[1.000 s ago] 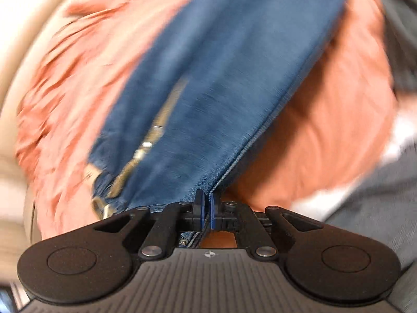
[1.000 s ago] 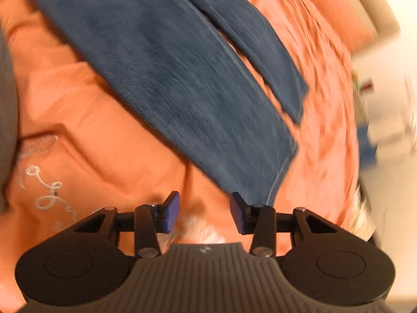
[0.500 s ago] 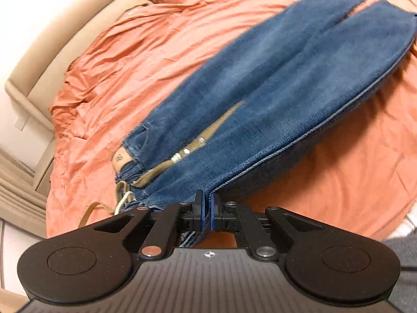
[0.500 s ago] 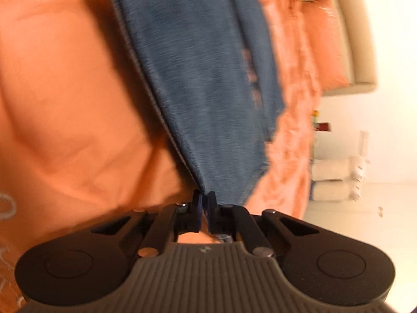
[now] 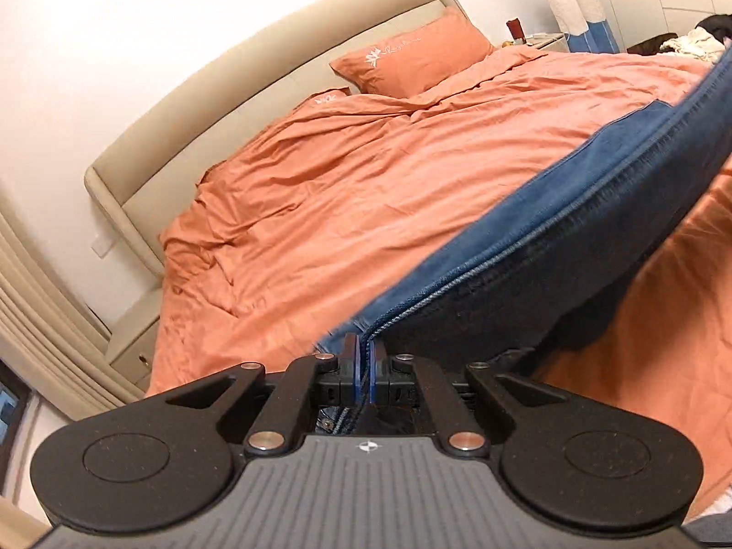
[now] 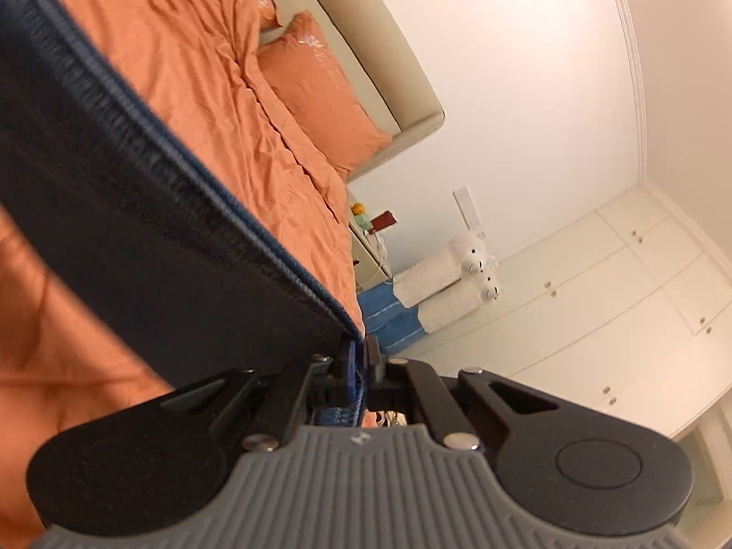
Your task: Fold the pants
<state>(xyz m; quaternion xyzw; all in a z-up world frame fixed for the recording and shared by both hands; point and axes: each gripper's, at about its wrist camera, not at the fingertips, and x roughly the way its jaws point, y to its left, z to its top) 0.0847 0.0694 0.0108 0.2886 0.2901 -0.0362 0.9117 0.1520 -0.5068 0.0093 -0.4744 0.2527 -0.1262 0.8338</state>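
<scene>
Blue denim pants [image 5: 572, 228] hang stretched in the air above the orange bed. My left gripper [image 5: 364, 357] is shut on their edge near the waist, and the cloth runs up to the right out of view. In the right wrist view my right gripper [image 6: 359, 361] is shut on the other end of the pants [image 6: 137, 210], near a leg hem. The seam runs up to the left from it. The dark underside of the denim faces both cameras.
The bed has a wrinkled orange cover [image 5: 366, 174], two orange pillows [image 5: 411, 64] and a beige headboard [image 5: 228, 91]. A bedside stand [image 6: 370, 238], white plush toys [image 6: 448, 274] and a white wardrobe [image 6: 617, 297] stand at the right.
Both grippers have risen with the pants, which lay flat on the bed before. The right gripper went from open to shut on the leg end. The views now tilt up toward the headboard.
</scene>
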